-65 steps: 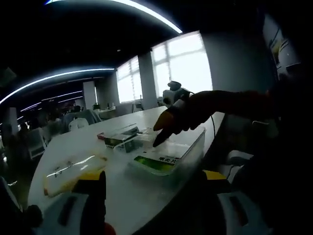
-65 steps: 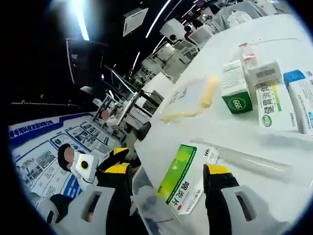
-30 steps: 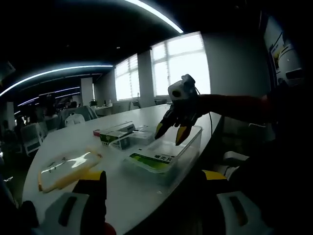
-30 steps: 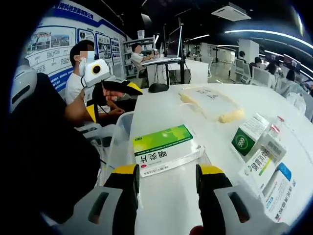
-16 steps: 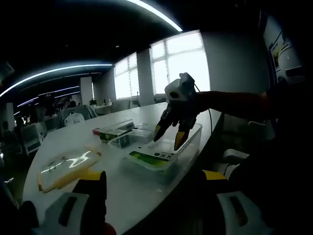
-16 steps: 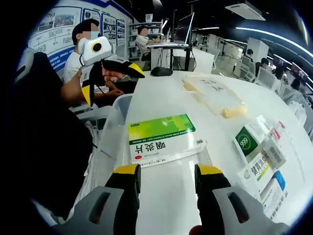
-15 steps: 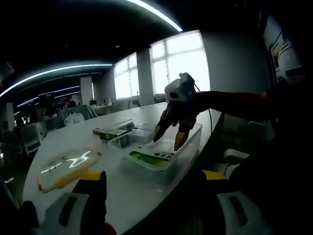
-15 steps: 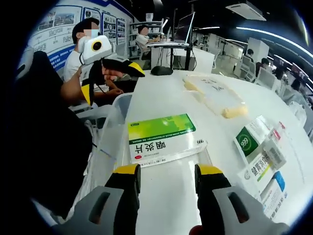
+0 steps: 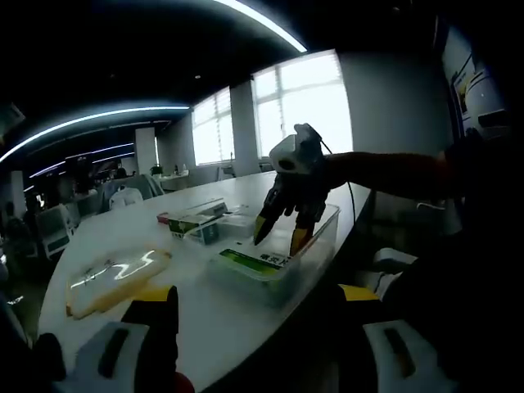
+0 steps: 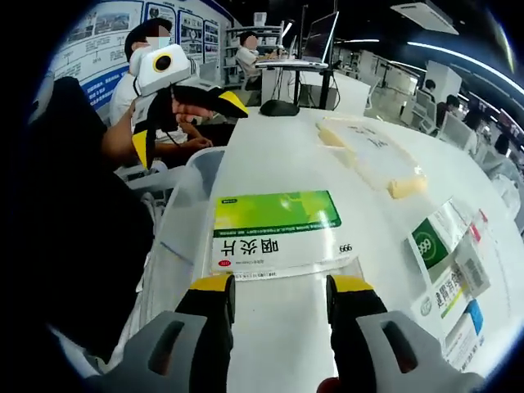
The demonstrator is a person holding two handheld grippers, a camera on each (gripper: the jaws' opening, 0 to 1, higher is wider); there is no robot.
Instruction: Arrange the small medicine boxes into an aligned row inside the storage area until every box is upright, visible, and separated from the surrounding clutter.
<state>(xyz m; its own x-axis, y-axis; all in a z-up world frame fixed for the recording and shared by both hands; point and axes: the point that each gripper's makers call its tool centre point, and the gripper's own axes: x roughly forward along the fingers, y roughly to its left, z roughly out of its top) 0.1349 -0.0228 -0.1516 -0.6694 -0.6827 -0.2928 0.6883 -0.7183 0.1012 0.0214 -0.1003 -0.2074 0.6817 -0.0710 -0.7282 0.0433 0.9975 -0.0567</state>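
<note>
On the white table [image 10: 286, 147], we read the scene as follows.
Storage area: a clear plastic bin [image 10: 176, 246] stands at the table's near edge; in the left gripper view it is the clear-walled bin [image 9: 315, 246].
Box in bin: one green-and-white medicine box [image 10: 274, 233] lies flat inside, label up, not upright.
Boxes outside: we count several small boxes [image 10: 446, 254] clustered beside the bin, outside it.
Clutter: a yellow-edged pouch [image 10: 377, 160] lies farther along the table.
Right gripper [image 10: 274, 295]: jaws spread, grasping nothing, poised just above the flat box; seen from the left gripper view as right gripper [image 9: 278, 233] reaching into the bin.
Left gripper [image 9: 254, 307]: jaws parted, unloaded, held back from the bin.
Progress: we judge the task early; no row exists, and the outside boxes remain to be brought in and stood up.
</note>
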